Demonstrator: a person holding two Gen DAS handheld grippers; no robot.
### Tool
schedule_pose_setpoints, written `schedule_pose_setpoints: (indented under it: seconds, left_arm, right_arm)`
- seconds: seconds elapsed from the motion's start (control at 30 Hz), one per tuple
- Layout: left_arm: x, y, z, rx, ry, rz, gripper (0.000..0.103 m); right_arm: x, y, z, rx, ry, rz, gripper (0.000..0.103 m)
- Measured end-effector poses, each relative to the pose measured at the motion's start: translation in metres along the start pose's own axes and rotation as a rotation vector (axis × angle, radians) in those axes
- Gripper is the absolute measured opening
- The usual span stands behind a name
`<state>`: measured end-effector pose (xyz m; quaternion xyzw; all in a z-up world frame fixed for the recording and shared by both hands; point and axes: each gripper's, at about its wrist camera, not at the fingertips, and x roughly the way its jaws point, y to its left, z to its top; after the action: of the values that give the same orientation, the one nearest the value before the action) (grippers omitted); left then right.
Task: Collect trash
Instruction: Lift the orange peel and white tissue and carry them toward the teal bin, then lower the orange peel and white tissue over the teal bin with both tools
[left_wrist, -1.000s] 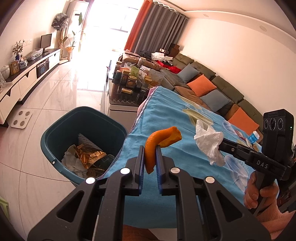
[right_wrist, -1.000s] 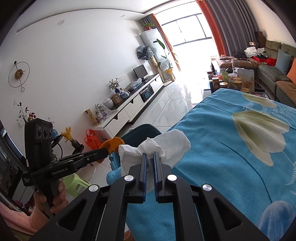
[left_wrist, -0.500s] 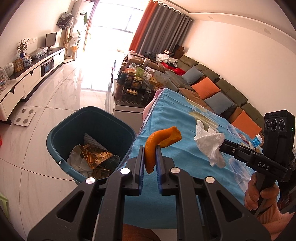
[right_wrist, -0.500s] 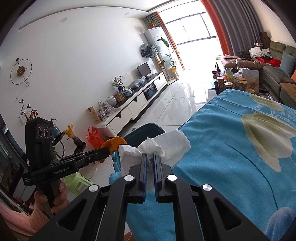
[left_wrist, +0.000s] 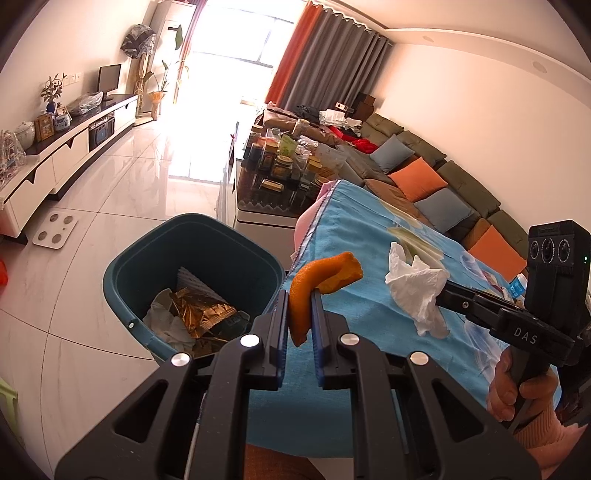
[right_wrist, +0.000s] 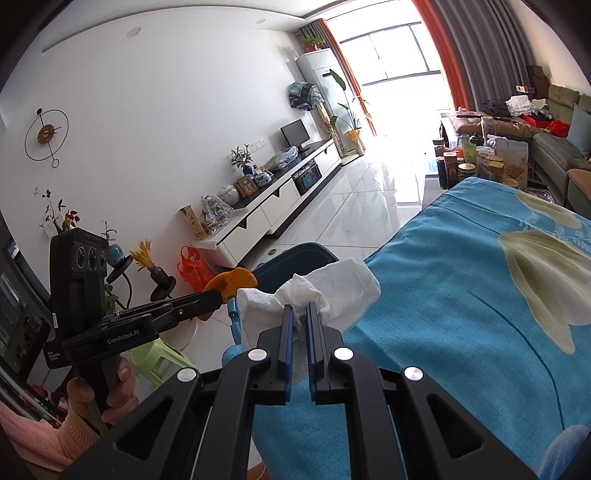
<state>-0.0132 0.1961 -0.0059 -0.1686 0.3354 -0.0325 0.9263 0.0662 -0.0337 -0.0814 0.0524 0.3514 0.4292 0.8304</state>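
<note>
My left gripper (left_wrist: 299, 299) is shut on a curled orange peel (left_wrist: 317, 286), held over the edge of the blue-clothed table beside the teal bin (left_wrist: 192, 273). Gold wrappers and crumpled paper lie inside the bin. My right gripper (right_wrist: 300, 314) is shut on a crumpled white tissue (right_wrist: 325, 291), held above the table's left edge. In the left wrist view the right gripper (left_wrist: 441, 293) with the tissue (left_wrist: 417, 291) hangs over the cloth to the right. In the right wrist view the left gripper (right_wrist: 218, 295) with the peel (right_wrist: 234, 282) is to the left, and the bin (right_wrist: 291, 264) shows behind the tissue.
The table (left_wrist: 369, 236) wears a blue flowered cloth (right_wrist: 461, 295). A glass coffee table (left_wrist: 280, 184) crowded with jars stands beyond it, a sofa (left_wrist: 424, 177) with cushions to the right. A white TV cabinet (right_wrist: 280, 199) lines the far wall. A green stool (right_wrist: 155, 354) and a white scale (left_wrist: 55, 229) are on the tiled floor.
Both grippers keep their hold on the peel and the tissue. The views have drifted slightly, with the bin now a little nearer the left gripper.
</note>
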Motion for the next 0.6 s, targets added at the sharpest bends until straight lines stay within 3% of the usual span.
schedule_pose_setpoints:
  seconds: [0.6]
  left_arm:
    - [-0.001, 0.003, -0.002, -0.016, -0.009, 0.027, 0.012]
  right_arm:
    - [0.017, 0.011, 0.009, -0.037, 0.021, 0.015, 0.006]
